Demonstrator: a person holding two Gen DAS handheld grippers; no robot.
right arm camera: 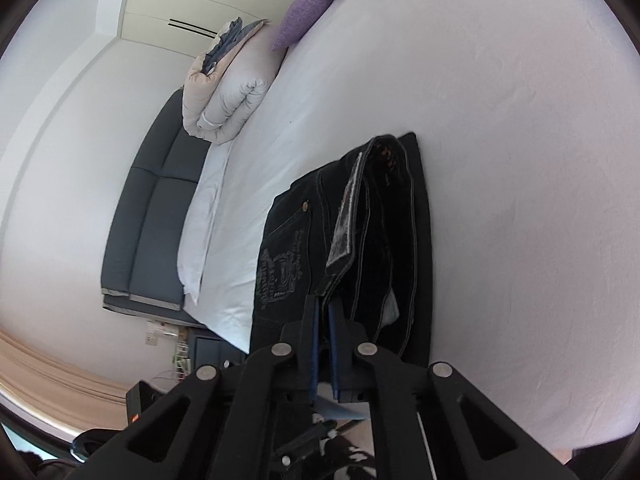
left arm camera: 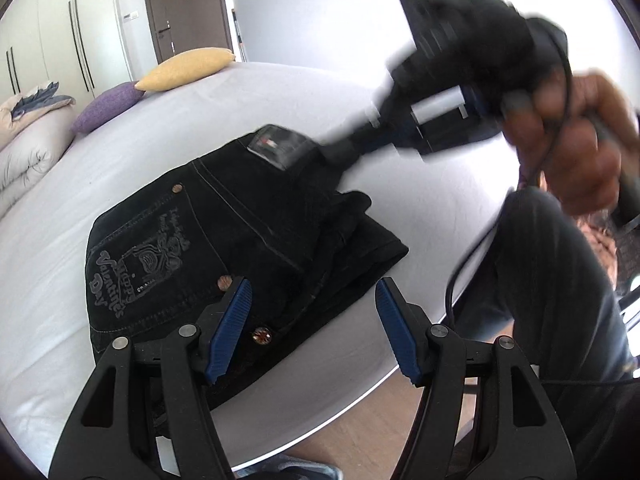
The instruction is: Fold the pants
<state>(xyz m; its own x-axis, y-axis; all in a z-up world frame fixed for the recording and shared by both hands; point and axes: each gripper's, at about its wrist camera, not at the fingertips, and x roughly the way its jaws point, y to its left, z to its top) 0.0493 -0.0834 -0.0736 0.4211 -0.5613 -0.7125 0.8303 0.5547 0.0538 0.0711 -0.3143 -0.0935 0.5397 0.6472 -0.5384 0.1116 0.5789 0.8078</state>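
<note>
Black pants (left arm camera: pixel 224 240) with a grey print on the back pocket lie folded on the white bed (left arm camera: pixel 60 240) near its front edge. My left gripper (left arm camera: pixel 314 324) is open and empty, just above the near edge of the pants. My right gripper (right arm camera: pixel 323 310) is shut on the waistband corner of the pants (right arm camera: pixel 360 240), next to the leather label (right arm camera: pixel 346 224), and lifts that corner off the bed. In the left wrist view the right gripper (left arm camera: pixel 344 150) reaches in from the upper right, blurred.
A yellow pillow (left arm camera: pixel 188 68) and a purple pillow (left arm camera: pixel 108 106) lie at the far side of the bed. A rolled duvet (right arm camera: pixel 228 96) sits by the dark headboard (right arm camera: pixel 152 216). Wardrobe doors (left arm camera: pixel 60 32) and a brown door (left arm camera: pixel 188 4) stand behind. My leg (left arm camera: pixel 552 280) is at the bed's edge.
</note>
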